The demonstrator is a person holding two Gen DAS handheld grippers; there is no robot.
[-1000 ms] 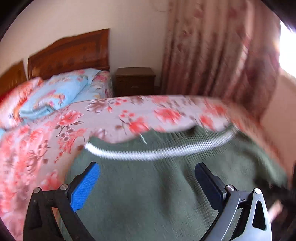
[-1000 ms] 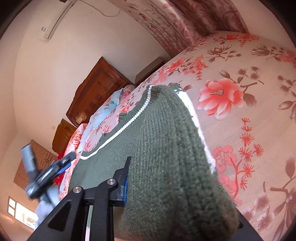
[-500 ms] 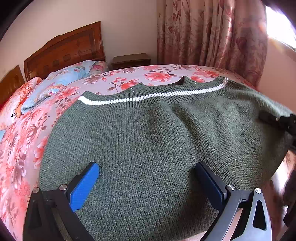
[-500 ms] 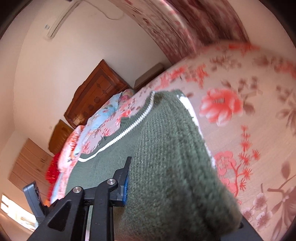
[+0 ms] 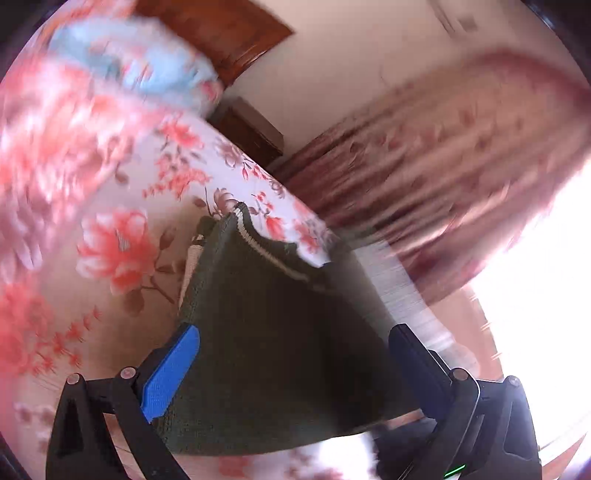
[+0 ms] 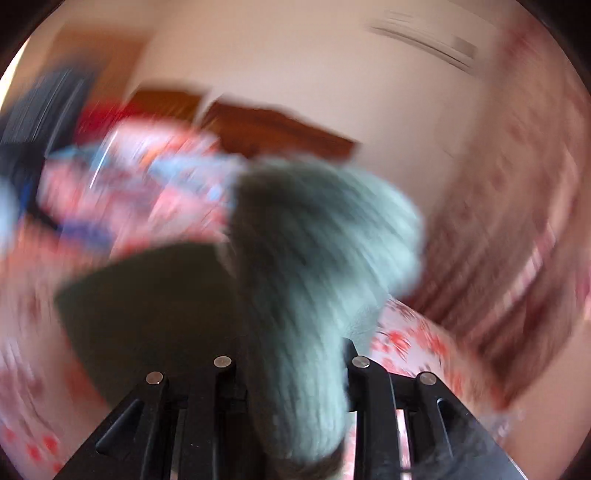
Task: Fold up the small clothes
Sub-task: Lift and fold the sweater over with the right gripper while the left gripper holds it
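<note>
Sweater, dark green knit with a white stripe at its far edge, is lying partly on the bed, partly lifted. My right tongs are pinching a thick bunched fold of the sweater, which is standing up between the fingers and blocking much of that view. My left tongs are gaping wide over the cloth, blue pads apart, nothing clamped. Flowered bedspread is showing around the sweater. Blue pillow, headboard, nightstand and curtain are sitting beyond, all badly blurred.
</note>
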